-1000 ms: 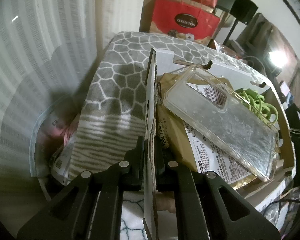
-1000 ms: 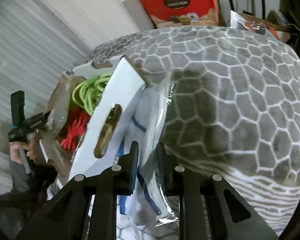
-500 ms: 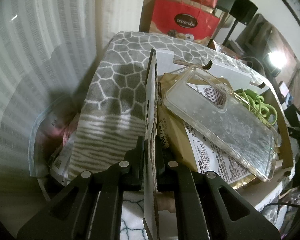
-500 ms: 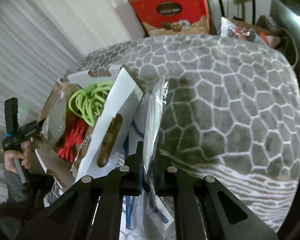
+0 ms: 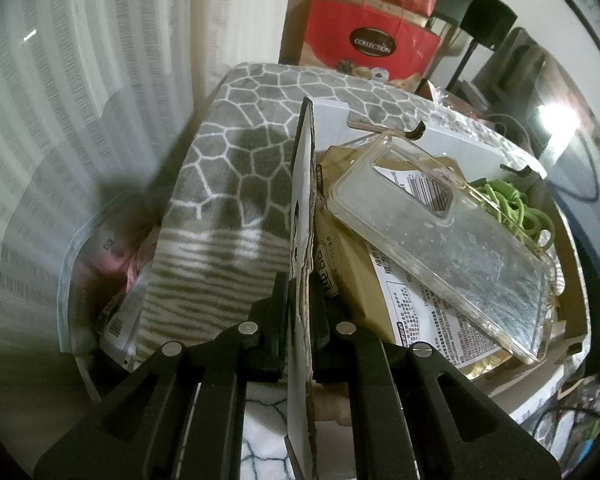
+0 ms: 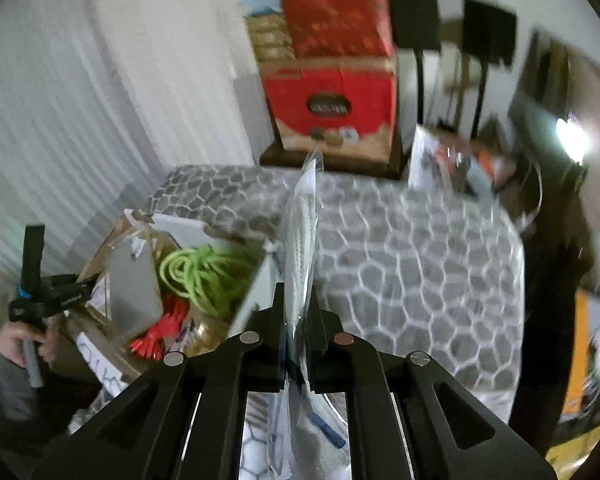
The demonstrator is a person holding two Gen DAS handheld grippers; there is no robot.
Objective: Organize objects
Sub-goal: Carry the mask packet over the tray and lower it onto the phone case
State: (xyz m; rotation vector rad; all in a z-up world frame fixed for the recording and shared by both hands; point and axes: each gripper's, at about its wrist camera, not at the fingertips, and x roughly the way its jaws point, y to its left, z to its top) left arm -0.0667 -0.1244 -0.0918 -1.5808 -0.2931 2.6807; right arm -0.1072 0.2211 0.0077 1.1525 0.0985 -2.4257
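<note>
Grey fleece with a white honeycomb print covered the table (image 6: 420, 264), and the cardboard box (image 5: 432, 140) sat at its left edge, already crowded. With our left gripper (image 5: 300, 312) we pinched the box's near wall between narrow fingers. In our judgement, a tug there could tip or slide the whole box off the edge, since it sat so close to it.

The clear phone case (image 5: 440, 240) lay tilted across the gold packets (image 5: 364, 276), resting on nothing flat. Any jolt looked likely to send it sliding out.

Our right gripper (image 6: 300, 332) was clamped on the bagged mask pack (image 6: 302, 240), held upright above the cloth, just beside the box's right wall. The film looked slick, so it might slip, or catch the green cord (image 6: 198, 276) going in.
</note>
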